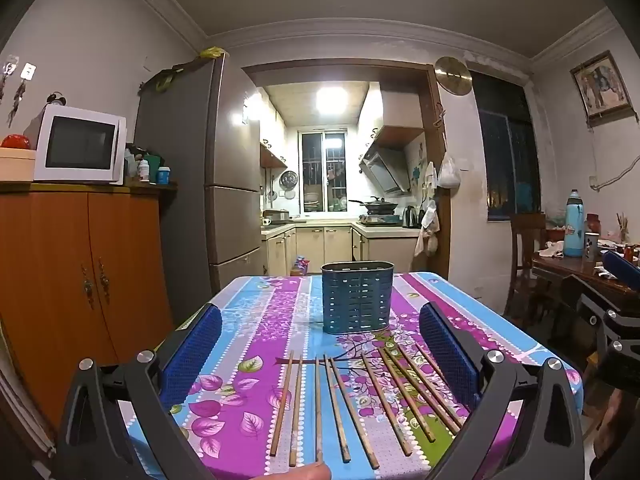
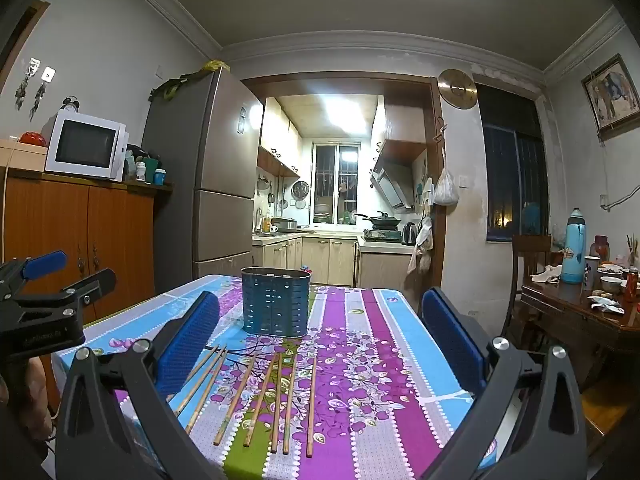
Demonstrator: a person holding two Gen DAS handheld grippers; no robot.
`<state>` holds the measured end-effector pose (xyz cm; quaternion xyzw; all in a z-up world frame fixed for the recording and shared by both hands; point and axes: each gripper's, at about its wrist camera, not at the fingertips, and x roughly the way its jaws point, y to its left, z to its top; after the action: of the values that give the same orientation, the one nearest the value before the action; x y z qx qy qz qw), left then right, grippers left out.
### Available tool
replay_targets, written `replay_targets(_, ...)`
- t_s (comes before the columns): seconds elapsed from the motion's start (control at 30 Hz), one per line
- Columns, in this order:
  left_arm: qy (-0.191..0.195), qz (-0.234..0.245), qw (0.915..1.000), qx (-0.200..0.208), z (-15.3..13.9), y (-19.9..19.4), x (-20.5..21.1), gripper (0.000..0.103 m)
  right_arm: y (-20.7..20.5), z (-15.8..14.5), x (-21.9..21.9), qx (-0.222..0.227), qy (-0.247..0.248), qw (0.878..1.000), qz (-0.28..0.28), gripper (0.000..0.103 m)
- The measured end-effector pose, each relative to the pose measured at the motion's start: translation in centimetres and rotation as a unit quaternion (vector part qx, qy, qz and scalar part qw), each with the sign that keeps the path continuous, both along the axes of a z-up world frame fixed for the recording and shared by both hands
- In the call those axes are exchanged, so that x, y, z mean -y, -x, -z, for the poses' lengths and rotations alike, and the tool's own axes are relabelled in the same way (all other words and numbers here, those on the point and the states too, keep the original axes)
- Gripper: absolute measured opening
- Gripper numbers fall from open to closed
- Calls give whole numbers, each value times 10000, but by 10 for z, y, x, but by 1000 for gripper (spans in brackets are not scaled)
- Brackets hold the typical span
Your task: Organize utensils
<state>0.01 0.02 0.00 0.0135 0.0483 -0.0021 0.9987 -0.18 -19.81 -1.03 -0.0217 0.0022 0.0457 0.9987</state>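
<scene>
Chopsticks: wooden chopsticks (image 1: 336, 404) lie loose in a row on the tablecloth, lower centre of the left wrist view, tips pointing toward the holder; the left ones run near parallel, the right ones fan out to the lower right. In the right wrist view the same chopsticks (image 2: 264, 396) sit lower centre-left.
Holder: a blue perforated utensil holder (image 1: 357, 297) stands upright on the table beyond the chopsticks, centre of the frame, apart from them; in the right wrist view the holder (image 2: 275, 301) is centre-left. Its contents cannot be made out.
Left gripper: the left gripper (image 1: 320, 348) hovers above the near end of the table, its blue-padded fingers (image 1: 192, 354) spread wide either side of the chopstick row, holding nothing. It also shows at the left edge of the right wrist view.
Right gripper: the right gripper (image 2: 318, 340) is likewise spread wide over the table with nothing between its blue pads (image 2: 188, 340); the leftmost chopsticks pass under its left finger.
Table: a floral tablecloth (image 1: 256, 336) in purple, blue and white stripes covers it.
Surroundings: a white microwave (image 1: 78, 144) on an orange wooden cabinet (image 1: 80, 272) at left, a grey fridge (image 1: 192, 168) beside it, a lit kitchen through the doorway at centre, a blue thermos (image 1: 574, 224) on a dark wooden table at right.
</scene>
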Motion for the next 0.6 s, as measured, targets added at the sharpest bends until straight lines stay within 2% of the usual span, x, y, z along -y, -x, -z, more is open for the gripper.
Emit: replay_targets(0.6,-92,6,9999,-67,4,-10,-5,99,-1,0,-1,-28,22,10000,2,98)
